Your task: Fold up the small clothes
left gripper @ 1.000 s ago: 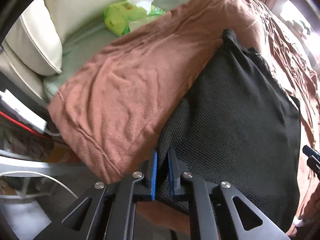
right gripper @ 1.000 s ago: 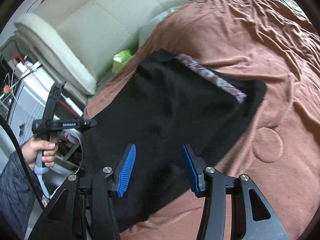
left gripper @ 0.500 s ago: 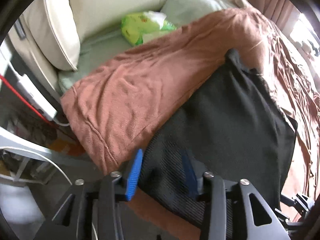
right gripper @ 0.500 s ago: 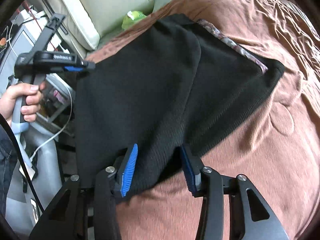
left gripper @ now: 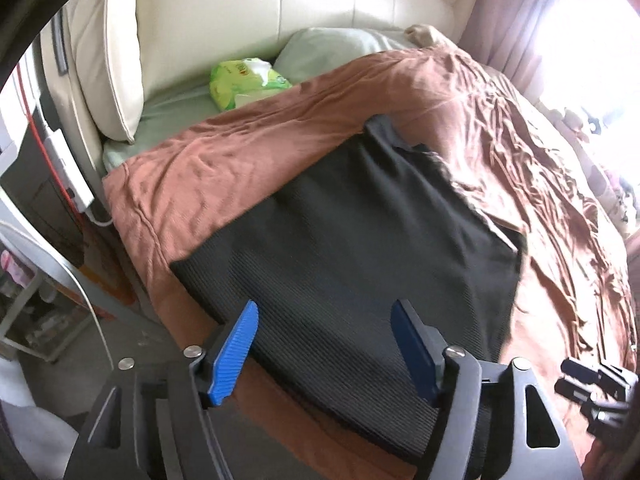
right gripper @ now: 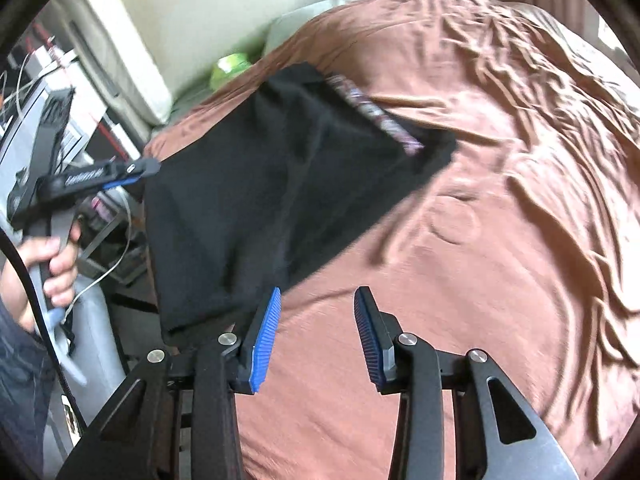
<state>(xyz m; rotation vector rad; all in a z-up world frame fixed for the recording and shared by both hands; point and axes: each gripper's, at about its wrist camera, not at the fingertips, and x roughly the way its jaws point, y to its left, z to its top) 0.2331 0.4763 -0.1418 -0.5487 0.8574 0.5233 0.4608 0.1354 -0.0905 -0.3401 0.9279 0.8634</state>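
Note:
A black knitted garment point(left gripper: 360, 248) lies flat on the brown bedspread point(left gripper: 240, 160), near the bed's left edge. It also shows in the right wrist view point(right gripper: 280, 200), with a patterned band point(right gripper: 372, 114) at its far edge. My left gripper point(left gripper: 324, 344) is open and empty, its fingers above the garment's near edge. My right gripper point(right gripper: 316, 332) is open and empty over bare bedspread, just right of the garment's near corner. The left gripper also shows in the right wrist view point(right gripper: 136, 170), at the garment's left corner.
A green wipes pack point(left gripper: 244, 82) lies by a pale pillow point(left gripper: 332, 46) against the cream headboard point(left gripper: 240, 12). Left of the bed are a cabinet with cables point(left gripper: 56, 160) and the floor. The bedspread point(right gripper: 500, 200) stretches rumpled to the right.
My left gripper let go of the garment's corner, opened wide and drew back. My right gripper moved right, off the garment onto bare bedspread. The garment now lies flat.

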